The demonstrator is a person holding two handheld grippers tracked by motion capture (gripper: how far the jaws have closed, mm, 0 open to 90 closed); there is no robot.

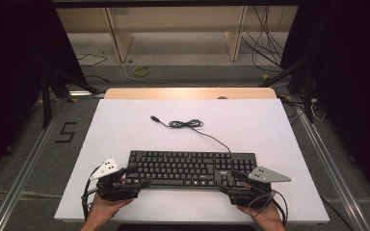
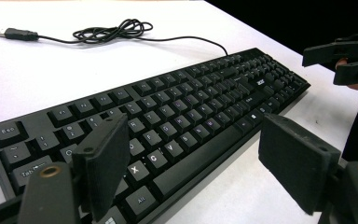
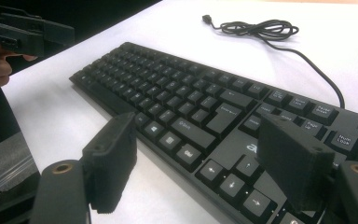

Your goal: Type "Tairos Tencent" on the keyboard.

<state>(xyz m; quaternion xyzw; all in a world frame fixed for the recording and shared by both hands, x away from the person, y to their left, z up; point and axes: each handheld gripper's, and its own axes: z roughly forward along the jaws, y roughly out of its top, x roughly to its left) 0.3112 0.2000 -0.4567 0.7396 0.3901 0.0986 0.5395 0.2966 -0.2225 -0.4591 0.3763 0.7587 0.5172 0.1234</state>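
Note:
A black keyboard (image 1: 192,168) lies near the front of the white table (image 1: 125,130), with its thin cable (image 1: 185,124) coiled behind it and ending in a USB plug (image 1: 154,118). My left gripper (image 1: 137,176) is at the keyboard's front left corner. Its jaws stand wide open (image 2: 198,154), one over the left-hand keys and the other over bare table in front of the keyboard (image 2: 191,116). My right gripper (image 1: 229,182) is at the front right corner, also open (image 3: 200,158), with the arrow keys of the keyboard (image 3: 182,107) between its jaws.
Bare white table lies beyond the keyboard up to the wooden far edge (image 1: 188,93). The coiled cable (image 2: 112,31) rests mid-table. Dark floor, loose cables (image 1: 270,43) and metal rails (image 1: 24,168) surround the table. A person's hands hold both grippers at the near edge.

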